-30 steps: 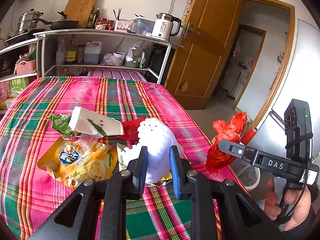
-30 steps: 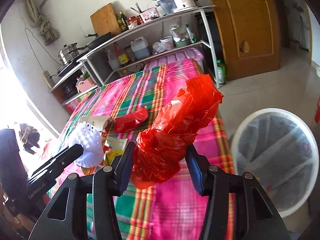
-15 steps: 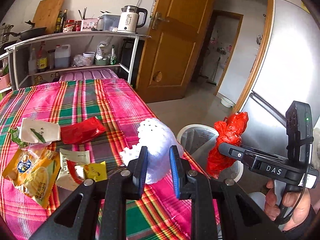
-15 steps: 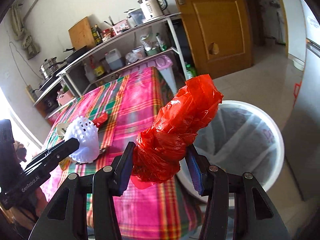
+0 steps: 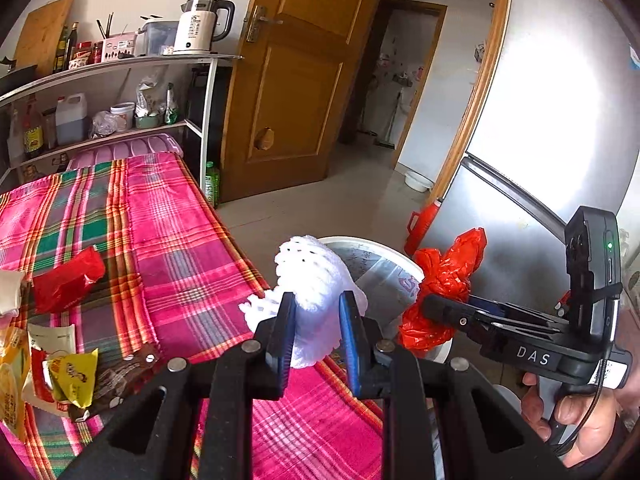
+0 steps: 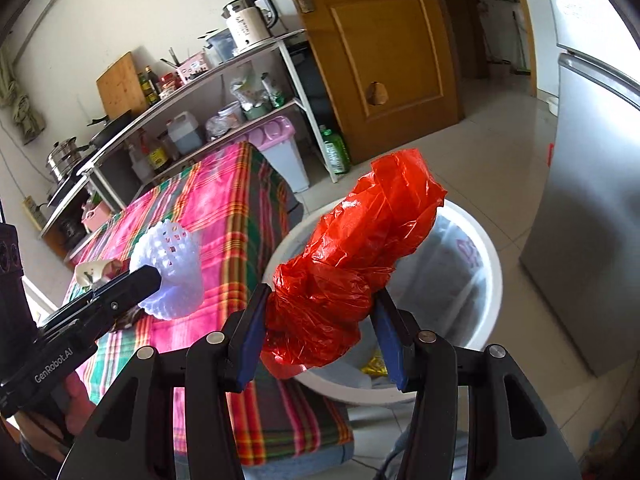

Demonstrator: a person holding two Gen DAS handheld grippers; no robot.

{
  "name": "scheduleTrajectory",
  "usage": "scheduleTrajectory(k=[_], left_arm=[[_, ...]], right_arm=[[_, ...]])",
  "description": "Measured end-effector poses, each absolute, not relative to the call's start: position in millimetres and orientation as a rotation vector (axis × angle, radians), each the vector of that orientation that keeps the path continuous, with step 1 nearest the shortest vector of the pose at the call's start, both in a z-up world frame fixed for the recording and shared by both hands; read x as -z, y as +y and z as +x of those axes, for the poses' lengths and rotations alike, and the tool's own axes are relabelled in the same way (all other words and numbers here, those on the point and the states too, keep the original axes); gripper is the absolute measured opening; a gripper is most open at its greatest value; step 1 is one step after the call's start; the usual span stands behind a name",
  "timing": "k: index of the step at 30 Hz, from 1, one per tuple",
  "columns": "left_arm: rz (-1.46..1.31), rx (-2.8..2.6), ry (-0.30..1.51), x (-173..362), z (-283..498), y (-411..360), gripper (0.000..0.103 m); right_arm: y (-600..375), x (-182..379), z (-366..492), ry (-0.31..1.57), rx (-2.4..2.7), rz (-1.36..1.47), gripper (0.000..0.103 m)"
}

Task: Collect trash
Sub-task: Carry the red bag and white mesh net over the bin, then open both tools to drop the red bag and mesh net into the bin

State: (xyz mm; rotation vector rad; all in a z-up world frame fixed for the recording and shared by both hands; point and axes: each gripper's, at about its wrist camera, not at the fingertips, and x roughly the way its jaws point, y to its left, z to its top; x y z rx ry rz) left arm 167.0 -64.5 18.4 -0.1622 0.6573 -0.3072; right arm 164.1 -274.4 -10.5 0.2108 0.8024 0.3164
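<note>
1. Two tongs loaded: left tongs (image 5: 316, 334) pinch the white foam net (image 5: 316, 276), right tongs (image 6: 320, 334), lettered "DAS", clamp the red bag (image 6: 352, 256).
2. Both hang past the bench (image 5: 180, 248) edge, over the white bin (image 6: 476, 280); open floor beyond.

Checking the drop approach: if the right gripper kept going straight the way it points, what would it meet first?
Probably the white trash bin: beyond the red plastic bag clamped in the right gripper, the bin's open mouth fills the view ahead and below. Depth is unclear, but nothing else shows in between.

left gripper (image 5: 316, 332) clamped, right gripper (image 6: 320, 332) clamped, angled downward
</note>
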Motion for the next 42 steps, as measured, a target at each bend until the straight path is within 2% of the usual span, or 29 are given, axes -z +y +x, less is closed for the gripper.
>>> scheduleTrajectory(k=[17, 23, 25, 28, 42], left_arm=[[-0.151, 0.357, 0.752, 11, 205, -104, 0.025], [-0.152, 0.350, 0.780, 17, 211, -110, 0.031], [-0.154, 0.350, 0.782, 17, 212, -111, 0.038], [-0.162, 0.349, 0.783, 18, 213, -111, 0.042], [-0.191, 0.360, 0.710, 0, 191, -97, 0.042]], right_arm=[[-294, 41, 182, 0.886, -0.256, 0.222, 0.052], [-295, 55, 188, 0.924, -0.246, 0.216, 0.053], [-298, 56, 187, 0.923, -0.237, 0.216, 0.054], [-301, 54, 186, 0.911, -0.231, 0.218, 0.056], [-292, 20, 165, 0.806, -0.261, 0.201, 0.056]])
